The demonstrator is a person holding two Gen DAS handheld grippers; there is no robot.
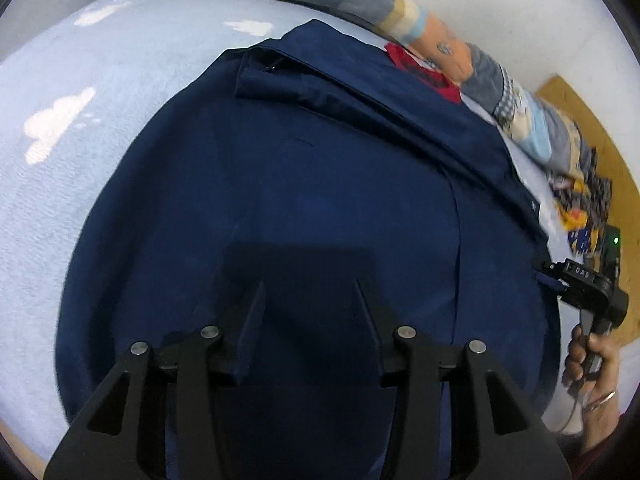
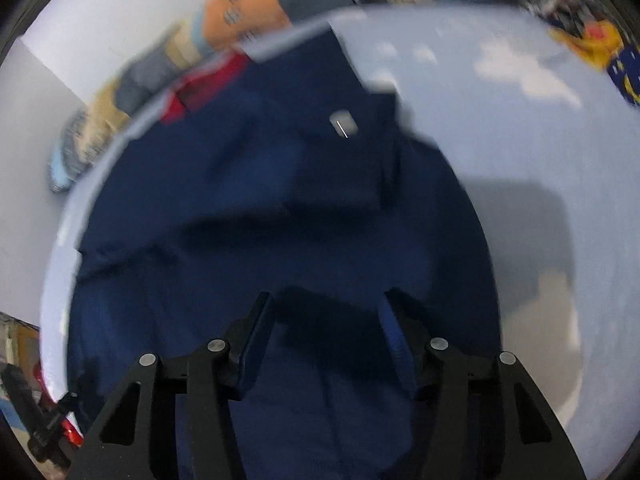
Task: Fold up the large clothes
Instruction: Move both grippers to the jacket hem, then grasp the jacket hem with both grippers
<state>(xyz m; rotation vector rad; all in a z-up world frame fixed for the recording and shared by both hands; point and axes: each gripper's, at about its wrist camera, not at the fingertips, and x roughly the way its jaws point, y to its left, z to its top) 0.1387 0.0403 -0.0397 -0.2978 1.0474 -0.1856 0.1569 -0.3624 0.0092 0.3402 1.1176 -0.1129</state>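
Observation:
A large navy blue garment (image 1: 320,168) lies spread on a light blue sheet with white clouds (image 1: 80,128). My left gripper (image 1: 310,292) is open just above the cloth, holding nothing. In the left wrist view the right gripper (image 1: 554,276) sits at the garment's right edge with a bit of navy cloth between its tips. In the blurred right wrist view the right gripper (image 2: 328,300) hangs open over the same garment (image 2: 280,208), whose small white label (image 2: 343,125) shows farther off.
A patchwork quilt (image 1: 440,36) runs along the far side of the bed by a white wall. A red cloth (image 1: 424,70) lies by the garment's far edge. A patterned dark and yellow fabric (image 1: 584,208) lies at the right. A hand (image 1: 592,360) holds the right gripper's handle.

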